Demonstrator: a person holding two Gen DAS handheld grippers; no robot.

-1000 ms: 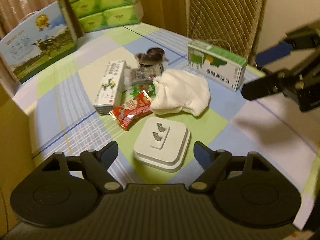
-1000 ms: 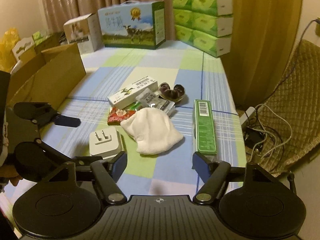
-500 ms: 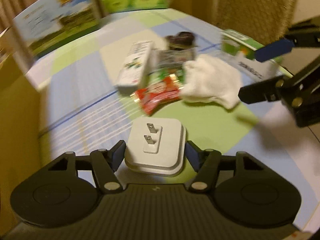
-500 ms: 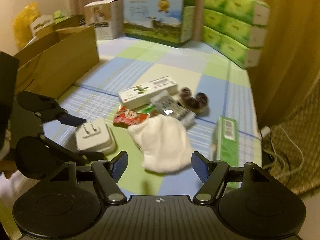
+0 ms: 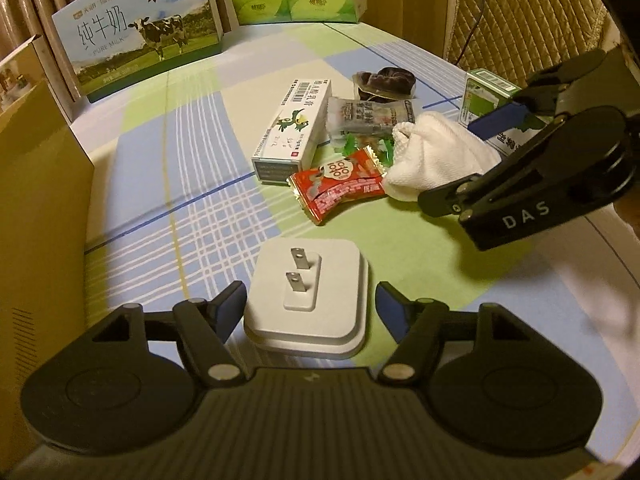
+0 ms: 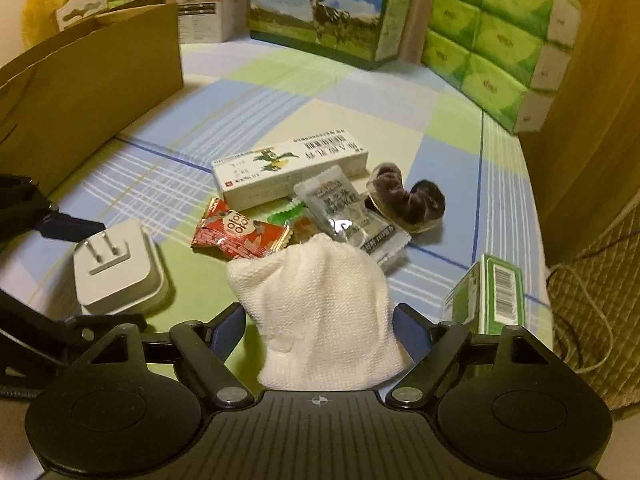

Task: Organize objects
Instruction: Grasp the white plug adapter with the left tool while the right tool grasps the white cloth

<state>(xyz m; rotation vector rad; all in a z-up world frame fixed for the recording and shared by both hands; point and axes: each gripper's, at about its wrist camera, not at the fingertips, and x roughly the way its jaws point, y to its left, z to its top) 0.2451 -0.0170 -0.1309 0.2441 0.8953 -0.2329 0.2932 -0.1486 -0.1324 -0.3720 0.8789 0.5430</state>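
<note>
Meanwhile, the left gripper (image 5: 310, 306) has been brought down around the white plug adapter (image 5: 307, 300), jaws open and unclosed; the right gripper (image 6: 320, 330), likewise open, has been advanced to straddle the white cloth (image 6: 320, 312) on the table (image 5: 180, 208), so two grasps appear imminent.

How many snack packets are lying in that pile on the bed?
4 that I can see: the red packet nearest the charger, a green-edged packet partly under the white cloth, the clear grey packet, and the dark snack pack farthest right. The cloth may hide more.
</note>
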